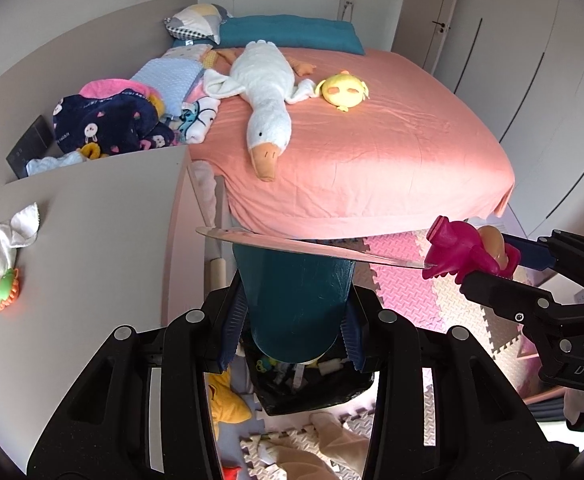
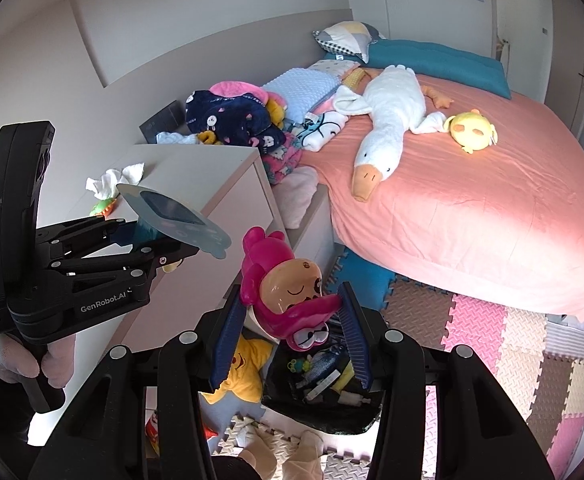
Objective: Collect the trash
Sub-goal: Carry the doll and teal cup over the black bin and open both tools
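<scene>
Left gripper [image 1: 289, 330] pinches a teal cup [image 1: 296, 304]; right gripper [image 2: 287, 340] clamps the pink toy [image 2: 287, 296] above the near bin [image 2: 324, 404].

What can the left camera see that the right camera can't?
Only the left wrist view shows the teal cup side on, held in the left gripper. Only the right wrist view shows the pink doll's sleepy face, the cup's lid from above, and the gloved hand holding the left gripper. Both show the goose, the yellow chick, the pink bed, the white cloth on the cabinet, and the black bin of rubbish below.
</scene>
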### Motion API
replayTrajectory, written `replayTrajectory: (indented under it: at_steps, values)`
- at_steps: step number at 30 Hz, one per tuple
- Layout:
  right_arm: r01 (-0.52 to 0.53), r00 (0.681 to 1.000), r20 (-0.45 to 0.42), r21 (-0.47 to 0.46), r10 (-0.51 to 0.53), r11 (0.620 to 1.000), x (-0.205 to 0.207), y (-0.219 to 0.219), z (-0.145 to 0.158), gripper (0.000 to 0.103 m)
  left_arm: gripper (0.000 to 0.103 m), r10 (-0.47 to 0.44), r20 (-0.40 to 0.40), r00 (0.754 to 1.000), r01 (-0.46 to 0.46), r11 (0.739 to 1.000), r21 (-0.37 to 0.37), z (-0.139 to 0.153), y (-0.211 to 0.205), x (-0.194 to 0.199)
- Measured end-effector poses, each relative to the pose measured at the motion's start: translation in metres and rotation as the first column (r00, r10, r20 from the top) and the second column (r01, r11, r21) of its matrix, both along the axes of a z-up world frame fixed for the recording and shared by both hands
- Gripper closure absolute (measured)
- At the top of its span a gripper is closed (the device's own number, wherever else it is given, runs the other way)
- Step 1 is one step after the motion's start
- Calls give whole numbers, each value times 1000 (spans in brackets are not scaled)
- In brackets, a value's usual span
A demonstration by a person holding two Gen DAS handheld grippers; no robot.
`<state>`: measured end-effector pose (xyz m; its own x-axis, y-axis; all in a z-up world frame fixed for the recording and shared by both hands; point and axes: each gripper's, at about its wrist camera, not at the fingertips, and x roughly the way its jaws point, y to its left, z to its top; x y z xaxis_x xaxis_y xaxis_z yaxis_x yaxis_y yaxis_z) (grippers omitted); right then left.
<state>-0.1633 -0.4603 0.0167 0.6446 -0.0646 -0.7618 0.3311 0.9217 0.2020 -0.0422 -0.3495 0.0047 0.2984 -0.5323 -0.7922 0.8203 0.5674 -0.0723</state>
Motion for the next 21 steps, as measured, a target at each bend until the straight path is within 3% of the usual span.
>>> replayTrajectory:
  at_steps: [8, 10, 11, 12, 15, 21]
  values:
    - [2, 1000, -13, 8, -2, 1000, 0, -6, -3, 54, 62, -17, -8, 1000, 17, 1000, -4, -2, -5, -2]
    - [21, 1000, 11, -4, -21, 1000, -3, -8, 2, 47, 38, -2, -13, 1000, 2, 1000, -24, 2, -2, -1]
    - [42, 999, 35, -14, -42, 999, -6, -10, 6, 31, 11, 13, -16, 1000, -14, 999, -40, 6, 0, 1]
    - [70, 996, 60, -29, -68, 997, -9, -11, 10, 24, 6, 31, -6, 999, -32, 997, -67, 10, 4, 2]
    - [120, 986, 122, -40, -115, 992, -17, -18, 21, 20, 6, 77, 12, 997, -75, 990, -120, 20, 13, 9]
    - [133, 984, 128, -38, -127, 990, -15, -24, 24, 20, 6, 117, 1, 993, -117, 987, -115, 21, 20, 19]
